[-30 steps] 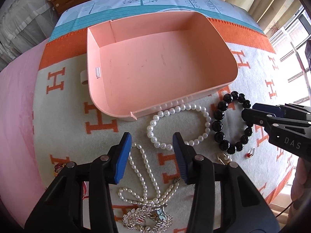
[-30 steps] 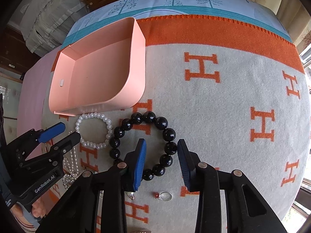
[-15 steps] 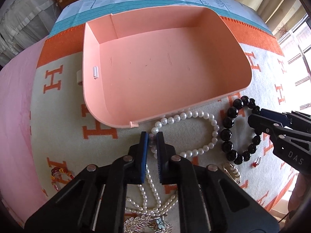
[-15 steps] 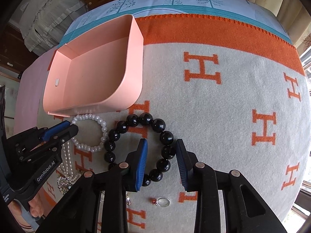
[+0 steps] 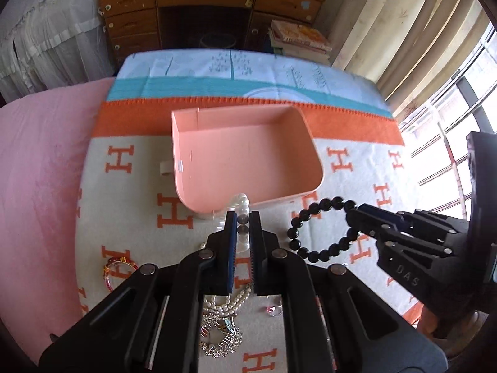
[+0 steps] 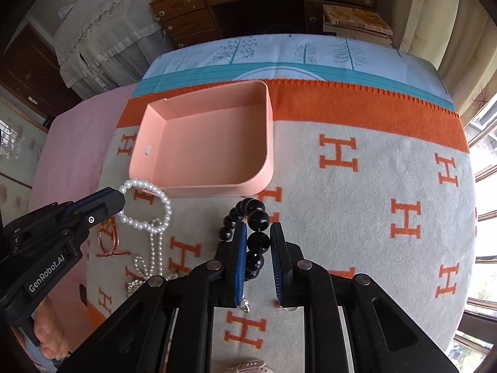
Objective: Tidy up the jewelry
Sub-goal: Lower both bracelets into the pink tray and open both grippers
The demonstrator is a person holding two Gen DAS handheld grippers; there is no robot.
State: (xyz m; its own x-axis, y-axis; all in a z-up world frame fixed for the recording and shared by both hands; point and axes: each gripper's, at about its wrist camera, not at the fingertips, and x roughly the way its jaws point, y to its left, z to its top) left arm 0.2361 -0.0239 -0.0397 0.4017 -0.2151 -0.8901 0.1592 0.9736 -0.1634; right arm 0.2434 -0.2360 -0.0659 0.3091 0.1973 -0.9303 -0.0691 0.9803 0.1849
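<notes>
My left gripper [image 5: 243,219] is shut on a white pearl bracelet [image 5: 243,201] and holds it off the blanket, just in front of the empty pink box [image 5: 248,161]. The right wrist view shows that bracelet [image 6: 163,200] hanging as a loop from the left gripper [image 6: 120,200]. My right gripper [image 6: 258,233] is closing its jaws on a black bead bracelet [image 6: 257,242], with one bead pinched between the blue pads. The black bracelet [image 5: 310,209] dangles from the right gripper [image 5: 352,216] above the blanket, to the right of the box [image 6: 211,143].
On the H-patterned blanket [image 6: 372,186] below the left gripper lie a long pearl necklace [image 5: 223,303], a rhinestone brooch [image 5: 220,338], a red bangle [image 5: 119,267] and a small pink-stoned ring [image 5: 273,310]. A wooden dresser [image 5: 202,9] stands beyond the bed.
The left gripper shut on the pearl bracelet and the right gripper narrowed on the black beads. Both rose, lifting the bracelets off the blanket.
</notes>
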